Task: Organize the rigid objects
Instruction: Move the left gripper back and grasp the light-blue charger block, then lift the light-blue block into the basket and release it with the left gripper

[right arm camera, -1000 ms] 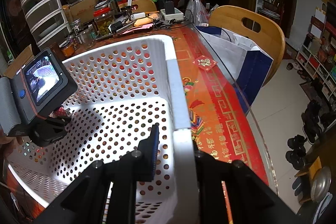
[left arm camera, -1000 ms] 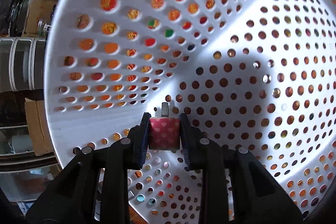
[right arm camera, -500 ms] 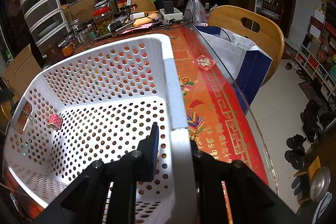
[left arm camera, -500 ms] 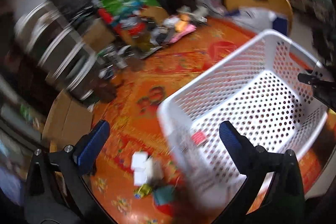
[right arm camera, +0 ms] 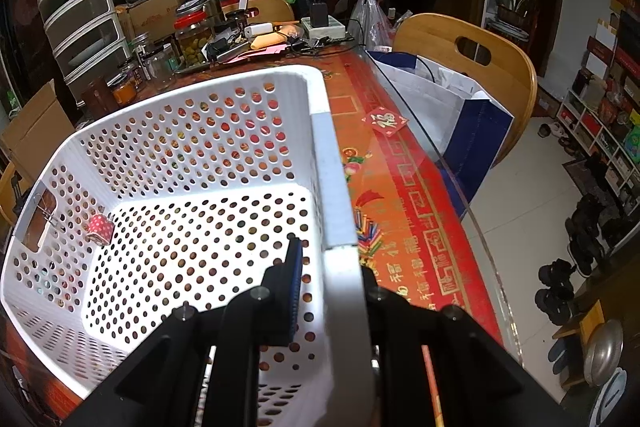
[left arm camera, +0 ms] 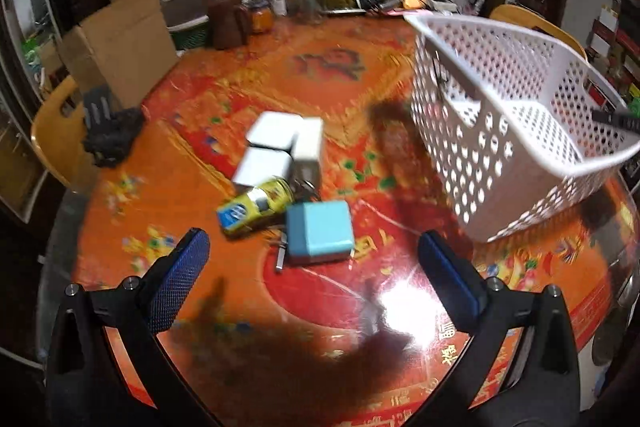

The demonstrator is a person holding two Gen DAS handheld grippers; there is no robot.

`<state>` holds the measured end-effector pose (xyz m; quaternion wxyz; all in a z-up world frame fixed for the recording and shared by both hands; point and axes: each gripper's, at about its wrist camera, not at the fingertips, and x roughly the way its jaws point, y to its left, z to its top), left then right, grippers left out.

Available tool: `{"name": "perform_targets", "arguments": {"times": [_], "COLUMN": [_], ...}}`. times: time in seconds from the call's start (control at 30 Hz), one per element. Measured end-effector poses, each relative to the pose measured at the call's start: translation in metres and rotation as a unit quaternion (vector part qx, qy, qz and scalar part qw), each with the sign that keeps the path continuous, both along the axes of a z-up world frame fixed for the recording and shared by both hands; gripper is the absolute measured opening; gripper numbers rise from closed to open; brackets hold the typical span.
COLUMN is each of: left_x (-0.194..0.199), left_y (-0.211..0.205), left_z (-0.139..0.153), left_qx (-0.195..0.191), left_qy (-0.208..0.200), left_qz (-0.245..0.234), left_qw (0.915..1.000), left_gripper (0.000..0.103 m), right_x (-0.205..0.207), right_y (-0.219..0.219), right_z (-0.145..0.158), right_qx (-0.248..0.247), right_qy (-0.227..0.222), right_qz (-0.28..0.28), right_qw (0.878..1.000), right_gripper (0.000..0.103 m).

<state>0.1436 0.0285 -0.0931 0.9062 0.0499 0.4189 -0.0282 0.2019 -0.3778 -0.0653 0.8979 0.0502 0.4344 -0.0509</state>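
- Left wrist view motion-blurred; glare on the table between the tongs, dark shadow below.
- Right wrist view sharp — corners vignetted, edges bowed.

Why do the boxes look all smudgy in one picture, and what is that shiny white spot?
Left wrist view: motion blur smears the white boxes and the basket; the bright spot is lamp glare on the glossy table. Right wrist view: sharp, only fisheye-bent edges.
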Motion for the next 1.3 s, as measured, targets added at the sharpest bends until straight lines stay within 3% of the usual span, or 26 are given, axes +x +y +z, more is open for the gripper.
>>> {"name": "perform_targets", "arguments": {"times": [0.1, 0.27, 0.33, 0.93, 1.3], "left_x": [0.008, 0.029, 0.034, 0.044, 0.042], "left_y": [-0.014, -0.014, -0.014, -0.017, -0.014], "left_z": [-0.014, -0.036, -0.04, -0.042, -0.042], "left_qx": [0.006, -0.009, -0.012, 0.002, -0.004], "left_qy": [-0.005, 0.014, 0.023, 0.018, 0.009], "left_qz": [-0.01, 0.001, 0.004, 0.025, 0.032], "left_qw": [0.9999, 0.9999, 0.9997, 0.9995, 0.9994], "left_gripper": [0.101, 0.073, 0.07, 0.044, 0.044], "right_x": [0.001, 0.001, 0.002, 0.003, 0.003], "right_y": [-0.001, -0.001, -0.002, 0.0, 0.0], "right_z": [0.0, 0.0, 0.0, 0.001, 0.001], "right_qx": [0.002, -0.002, -0.003, -0.003, -0.003], "right_qy": [0.001, 0.005, 0.006, 0.006, 0.006], "right_qz": [-0.004, -0.005, -0.006, -0.005, -0.005], "right_qw": [1.0, 1.0, 1.0, 1.0, 1.0], "right_gripper": [0.014, 0.014, 0.014, 0.014, 0.014]}}
